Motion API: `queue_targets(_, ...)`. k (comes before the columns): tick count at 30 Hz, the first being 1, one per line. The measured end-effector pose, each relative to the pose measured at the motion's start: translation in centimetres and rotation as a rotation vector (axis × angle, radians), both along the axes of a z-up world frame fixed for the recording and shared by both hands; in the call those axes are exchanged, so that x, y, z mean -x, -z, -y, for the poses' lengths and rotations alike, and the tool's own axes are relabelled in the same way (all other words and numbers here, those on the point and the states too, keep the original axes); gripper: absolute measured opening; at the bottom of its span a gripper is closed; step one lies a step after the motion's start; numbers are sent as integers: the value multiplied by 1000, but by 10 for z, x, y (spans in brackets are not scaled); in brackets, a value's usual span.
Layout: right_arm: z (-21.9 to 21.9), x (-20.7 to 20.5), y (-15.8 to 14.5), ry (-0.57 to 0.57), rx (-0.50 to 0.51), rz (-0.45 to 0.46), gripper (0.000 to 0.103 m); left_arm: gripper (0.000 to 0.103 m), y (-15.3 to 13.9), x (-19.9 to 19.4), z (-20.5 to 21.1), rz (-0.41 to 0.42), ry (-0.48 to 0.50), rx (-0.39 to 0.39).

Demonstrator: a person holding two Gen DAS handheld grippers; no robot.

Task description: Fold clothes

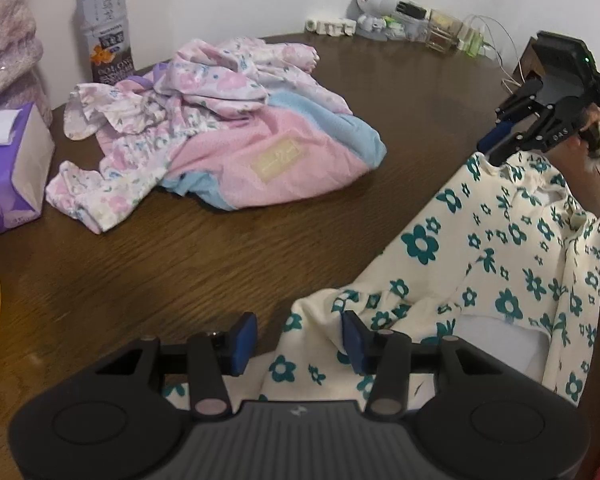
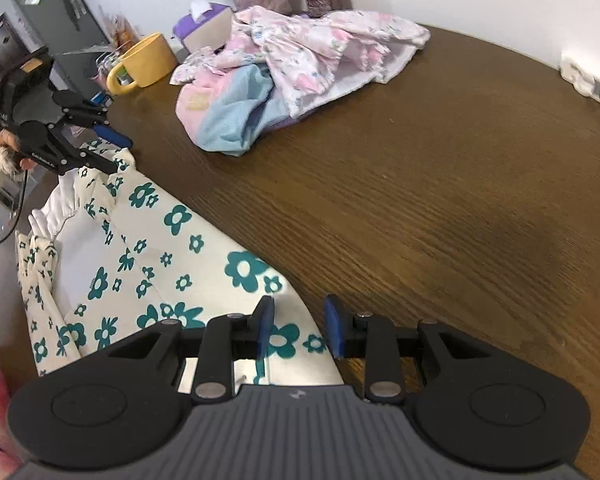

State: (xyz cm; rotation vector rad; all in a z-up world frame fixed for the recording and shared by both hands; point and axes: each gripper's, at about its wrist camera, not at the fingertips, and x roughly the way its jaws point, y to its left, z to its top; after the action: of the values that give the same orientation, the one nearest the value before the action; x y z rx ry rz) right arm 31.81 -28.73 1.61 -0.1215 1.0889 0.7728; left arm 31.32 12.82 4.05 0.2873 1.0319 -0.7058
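A cream garment with teal flowers (image 1: 480, 264) lies over the near edge of the brown wooden table (image 1: 180, 264), part of it hanging off. My left gripper (image 1: 300, 338) is open, its blue pads (image 1: 244, 340) straddling one end of the garment's edge. My right gripper (image 2: 300, 326) is open too, and a corner of the same garment (image 2: 160, 264) lies between its fingers. Each gripper shows in the other's view, the right gripper (image 1: 496, 148) and the left gripper (image 2: 114, 152) at opposite ends of the cloth. A hand holds each one.
A heap of pink, blue and floral clothes (image 1: 220, 136) sits mid-table. A purple tissue box (image 1: 8, 172), a drink carton (image 1: 104, 20) and a yellow mug (image 2: 144, 62) stand behind it. Small white items and cables (image 1: 400, 16) line the back wall.
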Motion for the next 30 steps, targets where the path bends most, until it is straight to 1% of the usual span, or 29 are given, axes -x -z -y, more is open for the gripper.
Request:
queue_targets(2,-7,4,-1,-29,39,19,27,48,1,1,2,8,6,-13)
queue_targets(4,-13,8,-3,-56,74,35,26,48,1,2,4,12,16,-28)
queue_targets(5,-16,10,-3,-64,92,41,23,48,1,3,6,10,21,-33)
queue_targets(6,-18,10,-3,-68,108,46,22,46,1,3,7,9,26,-38)
queue_targets(7,-19,10,-4,-68,121,51,19,42,0,4,9,6,32,-43)
queue_targets(8,-20,10,-4,-66,134,57,13,39,0,4,10,-3,37,-42)
queue_targets(10,-24,13,-3,-67,158,74,3,22,-2,5,14,-15,49,-41)
queue_targets(13,-32,24,-4,-83,208,129,1,11,-5,16,25,33,63,-76)
queue_targets(16,-37,37,-8,-85,247,189,1,6,-7,31,35,118,52,-119)
queue_targets(18,-38,46,-14,-82,264,241,0,5,-9,43,39,185,43,-140)
queue_targets(20,-40,60,-20,-86,286,309,0,4,-11,56,42,261,41,-166)
queue_targets(22,-44,80,-26,-108,312,395,0,4,-14,71,44,340,49,-203)
queue_targets(25,-53,122,-29,-148,382,532,0,4,-20,108,50,493,111,-261)
queue_targets(28,-61,161,-29,-173,440,657,0,4,-21,150,55,654,150,-320)
queue_targets(30,-62,183,-27,-177,457,701,0,4,-21,175,57,715,158,-328)
